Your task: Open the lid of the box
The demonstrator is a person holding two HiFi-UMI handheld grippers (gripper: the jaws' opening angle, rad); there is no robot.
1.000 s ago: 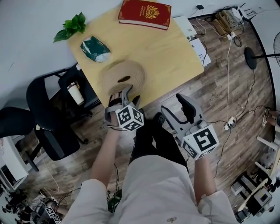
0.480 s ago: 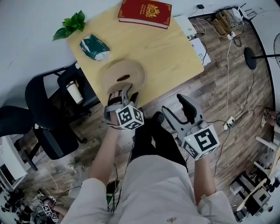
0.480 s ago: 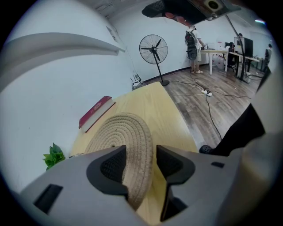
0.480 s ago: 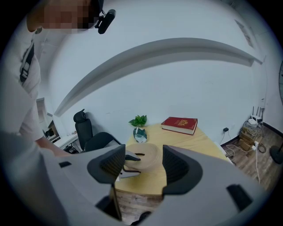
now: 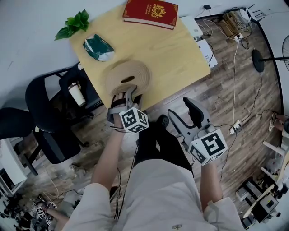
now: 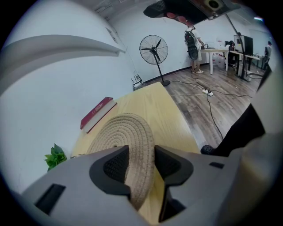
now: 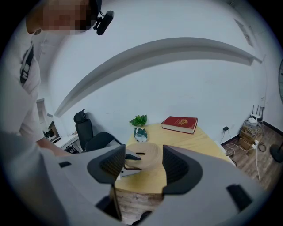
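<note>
A round woven lid (image 5: 128, 76) lies on the wooden table (image 5: 180, 54) near its front edge. My left gripper (image 5: 126, 93) is at the lid's near rim. In the left gripper view the lid (image 6: 121, 132) has its rim between the left gripper's (image 6: 141, 161) pads. The jaws are closing, and both pads lie against the rope. My right gripper (image 5: 183, 113) hangs off the table over the floor, open with nothing in it. Its own view shows the right gripper (image 7: 141, 165) with the lid (image 7: 146, 154) far ahead. The box under the lid is hidden.
A red book (image 5: 150, 13) lies at the table's far end, with a green packet (image 5: 98, 49) and a leafy sprig (image 5: 72, 26) to the left. A black office chair (image 5: 49, 117) and a cup (image 5: 78, 94) stand left of the table. Cables trail over the floor (image 5: 235, 67) to the right.
Both grippers stay where they were. The left gripper remains at the lid's near rim, and the lid has not lifted.
</note>
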